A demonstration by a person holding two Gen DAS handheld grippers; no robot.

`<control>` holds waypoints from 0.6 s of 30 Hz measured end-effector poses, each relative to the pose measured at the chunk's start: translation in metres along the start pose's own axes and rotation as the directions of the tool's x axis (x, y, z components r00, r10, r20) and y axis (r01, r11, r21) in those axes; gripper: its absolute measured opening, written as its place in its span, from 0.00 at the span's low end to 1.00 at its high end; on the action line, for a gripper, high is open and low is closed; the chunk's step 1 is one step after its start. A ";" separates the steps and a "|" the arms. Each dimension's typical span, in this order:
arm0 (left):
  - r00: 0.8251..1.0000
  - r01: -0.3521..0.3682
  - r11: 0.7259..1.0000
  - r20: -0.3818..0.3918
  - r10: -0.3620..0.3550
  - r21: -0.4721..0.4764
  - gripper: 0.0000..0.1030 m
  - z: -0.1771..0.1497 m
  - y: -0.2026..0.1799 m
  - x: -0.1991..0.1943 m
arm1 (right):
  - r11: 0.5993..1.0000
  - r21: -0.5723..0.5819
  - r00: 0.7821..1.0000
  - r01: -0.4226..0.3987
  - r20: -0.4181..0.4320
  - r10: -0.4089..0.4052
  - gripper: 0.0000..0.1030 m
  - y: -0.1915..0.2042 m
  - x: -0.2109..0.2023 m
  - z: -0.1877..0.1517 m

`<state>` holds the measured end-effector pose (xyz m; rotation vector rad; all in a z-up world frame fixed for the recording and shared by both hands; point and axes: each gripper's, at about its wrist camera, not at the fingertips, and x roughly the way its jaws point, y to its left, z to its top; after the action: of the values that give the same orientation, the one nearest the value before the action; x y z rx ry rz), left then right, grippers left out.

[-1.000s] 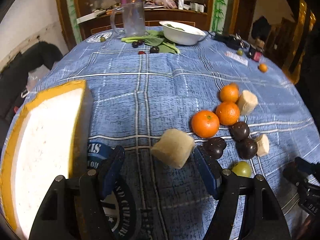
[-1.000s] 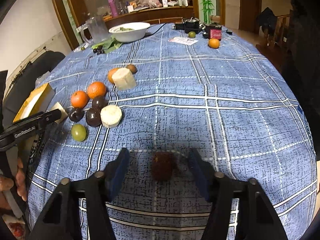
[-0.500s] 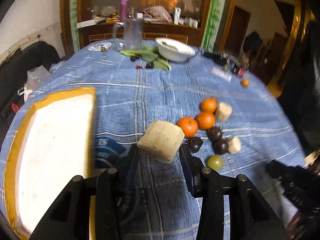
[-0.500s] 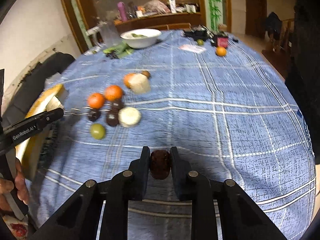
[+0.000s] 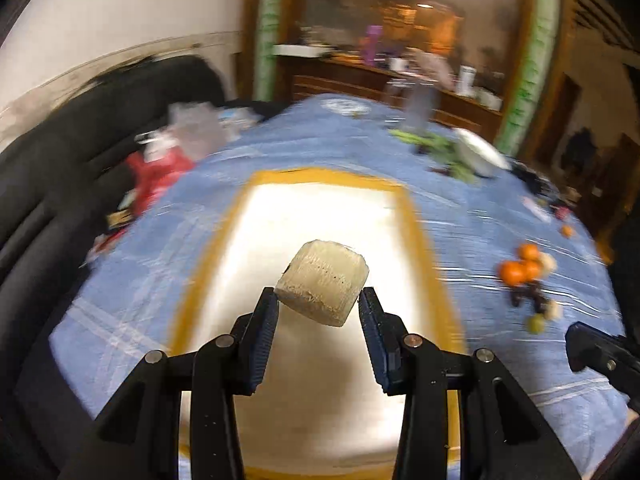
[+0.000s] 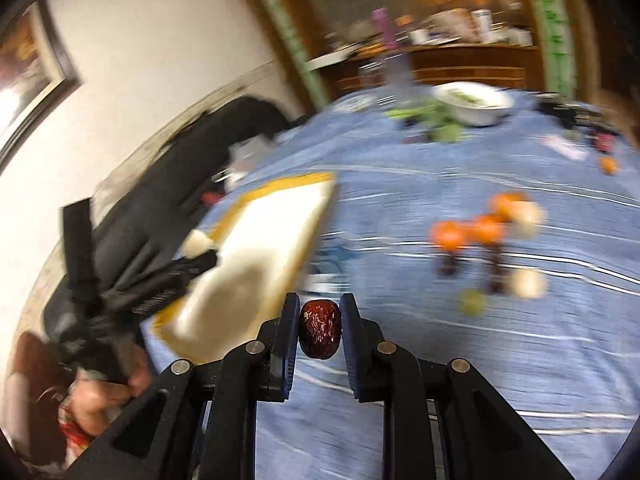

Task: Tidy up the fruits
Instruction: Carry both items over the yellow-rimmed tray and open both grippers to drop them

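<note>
The pale cut fruit chunk (image 5: 322, 282), clamped in the left claw (image 5: 318, 320), hangs over the yellow-rimmed white tray (image 5: 412, 216). The right claw (image 6: 320, 332) clamps one red date (image 6: 320, 334). Both are mid-carry; next comes lowering and releasing. At three o'clock on the tabletop (image 5: 304, 136): three oranges (image 5: 514, 272).

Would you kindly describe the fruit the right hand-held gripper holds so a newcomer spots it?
Above the blue checked tablecloth, find the right hand-held gripper. Pinched between its pads is a red date: small, oval, wrinkled, glossy dark red, unlike the round oranges beyond.
</note>
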<state>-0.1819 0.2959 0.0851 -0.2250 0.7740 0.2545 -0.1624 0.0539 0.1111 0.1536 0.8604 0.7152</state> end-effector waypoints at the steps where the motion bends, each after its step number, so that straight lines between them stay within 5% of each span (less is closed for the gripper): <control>1: 1.000 -0.011 1.000 -0.009 0.011 -0.017 0.39 -0.001 0.010 0.003 | 1.000 -0.018 1.000 -0.022 -0.019 0.021 0.22 0.012 0.012 0.001; 6: 0.998 -0.028 0.996 -0.057 0.023 -0.079 0.40 -0.008 0.048 0.015 | 0.990 -0.127 0.992 -0.053 -0.123 0.037 0.22 0.069 0.078 -0.002; 11: 0.999 -0.007 0.996 -0.050 0.002 -0.087 0.44 -0.011 0.056 0.011 | 0.985 -0.173 0.981 -0.005 -0.192 -0.028 0.22 0.088 0.129 -0.013; 14: 1.000 0.005 0.996 -0.018 -0.007 -0.087 0.61 -0.009 0.054 -0.004 | 0.986 -0.166 0.978 -0.002 -0.207 -0.033 0.25 0.087 0.134 -0.014; 18: 0.999 0.031 0.997 0.028 -0.029 -0.075 0.62 -0.004 0.040 -0.022 | 0.987 -0.163 0.988 0.003 -0.151 -0.028 0.36 0.079 0.114 -0.008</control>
<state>-0.2118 0.3300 0.0937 -0.3042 0.7348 0.2583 -0.1594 0.1851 0.0645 -0.0542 0.9438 0.7861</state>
